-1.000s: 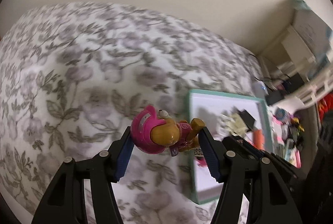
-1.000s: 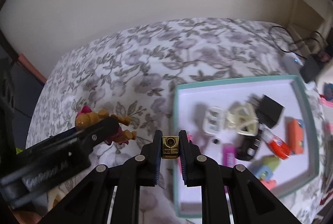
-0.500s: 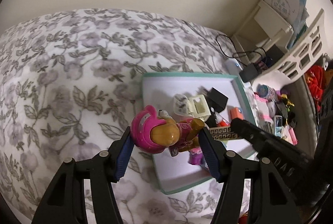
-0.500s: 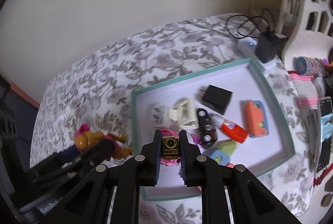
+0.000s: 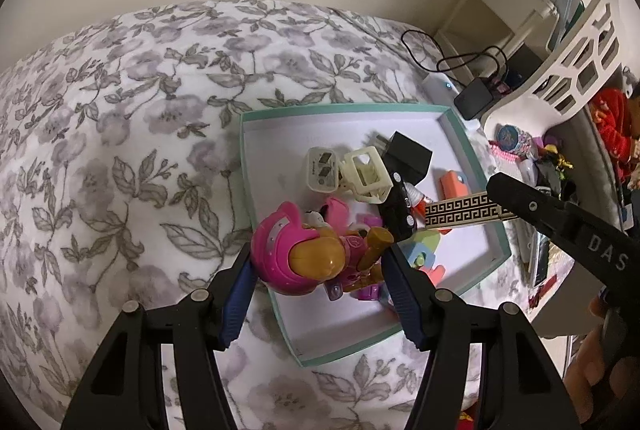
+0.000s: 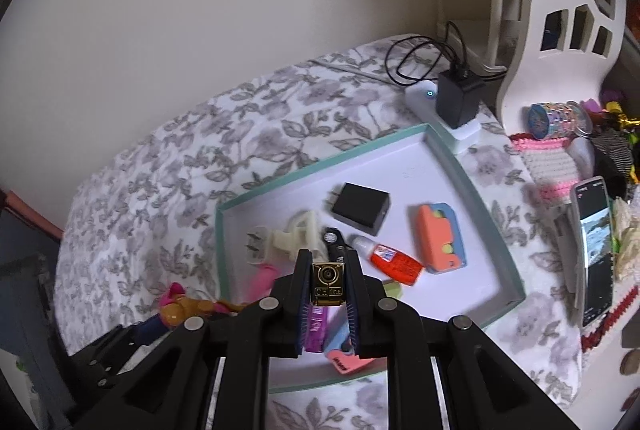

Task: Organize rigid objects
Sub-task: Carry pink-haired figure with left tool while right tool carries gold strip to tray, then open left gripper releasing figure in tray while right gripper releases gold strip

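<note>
Left tongs [image 5: 318, 264] clamped on the toy pup figure [image 5: 308, 254]: one pad on the pink helmet, the other against the raised paw and torso. It hangs just above the near-left corner of the teal-rimmed tray [image 5: 272, 314], not yet set down.

Right tongs [image 6: 327, 292] pinched tight on a slim gold lighter [image 6: 328, 284], held by its flat sides and pointing out over the tray's middle.

Handling, my read:
- Pup: hard moulded plastic, light, stiff. The helmet is round and glossy, so that pad could slide. The paw is probably a jointed limb (may swivel under load). A torso grip would be safer if regrasped.
- Lighter: metal-look shell, small, dense for its size, smooth faces. Gripping the flats is right; a loose pinch could slip.

The tray sits on the floral bed [image 5: 120, 150], soft under it, so it may tip when pressed. It already holds a black charger [image 6: 362, 208], white plug [image 5: 320, 168], cream clip [image 5: 366, 176], glue bottle [image 6: 394, 260] and orange case [image 6: 438, 238]. Free floor is at the far side and the near-left corner.
</note>
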Available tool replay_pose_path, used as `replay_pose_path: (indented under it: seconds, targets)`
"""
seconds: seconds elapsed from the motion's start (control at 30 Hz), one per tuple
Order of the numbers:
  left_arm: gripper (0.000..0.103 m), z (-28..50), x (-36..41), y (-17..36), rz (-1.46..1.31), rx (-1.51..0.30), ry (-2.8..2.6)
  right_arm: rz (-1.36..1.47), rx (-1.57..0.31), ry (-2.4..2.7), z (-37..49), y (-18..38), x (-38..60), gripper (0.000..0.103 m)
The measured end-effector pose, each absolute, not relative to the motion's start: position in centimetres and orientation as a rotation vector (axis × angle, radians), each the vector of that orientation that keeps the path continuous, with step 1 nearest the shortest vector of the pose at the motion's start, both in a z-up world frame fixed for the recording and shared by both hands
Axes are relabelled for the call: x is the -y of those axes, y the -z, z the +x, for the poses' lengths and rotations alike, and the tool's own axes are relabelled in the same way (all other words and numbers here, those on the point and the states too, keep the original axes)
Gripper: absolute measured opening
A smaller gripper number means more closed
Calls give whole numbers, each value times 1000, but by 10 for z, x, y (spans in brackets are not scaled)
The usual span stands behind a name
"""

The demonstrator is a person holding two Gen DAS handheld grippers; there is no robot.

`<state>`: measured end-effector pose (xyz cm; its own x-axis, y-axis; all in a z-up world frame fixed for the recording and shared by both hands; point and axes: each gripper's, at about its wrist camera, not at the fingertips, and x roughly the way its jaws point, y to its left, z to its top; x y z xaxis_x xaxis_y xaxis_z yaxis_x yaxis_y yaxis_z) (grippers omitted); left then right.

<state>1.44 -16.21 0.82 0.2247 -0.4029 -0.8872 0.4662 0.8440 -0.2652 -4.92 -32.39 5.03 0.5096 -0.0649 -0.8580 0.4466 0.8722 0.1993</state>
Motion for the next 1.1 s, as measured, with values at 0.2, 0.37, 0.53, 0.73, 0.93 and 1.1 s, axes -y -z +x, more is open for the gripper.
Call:
replay_pose_path:
  seconds: [0.2,0.37,0.53,0.73,0.93,1.1]
  targets:
    - [64,11,168,-5,93,-1221,607,418,-1048,321,-46,-37,325,17]
    - [64,9,173,0,113,-1240,616,413,-1080,320,-44,-29,324,17]
    - [64,9,178,11,117,-1283,618,405,-1098,309,-39,-22,322,18]
    - [65,12,178,24,112,-1337,596,403,-1095,297,-35,-17,320,18]
    - [74,15,173,25,107,-1333,568,398,-1079,293,-30,-14,321,18]
    - [74,18,169,23,96,-1325,546,401,-1064,297,-30,-16,322,18]
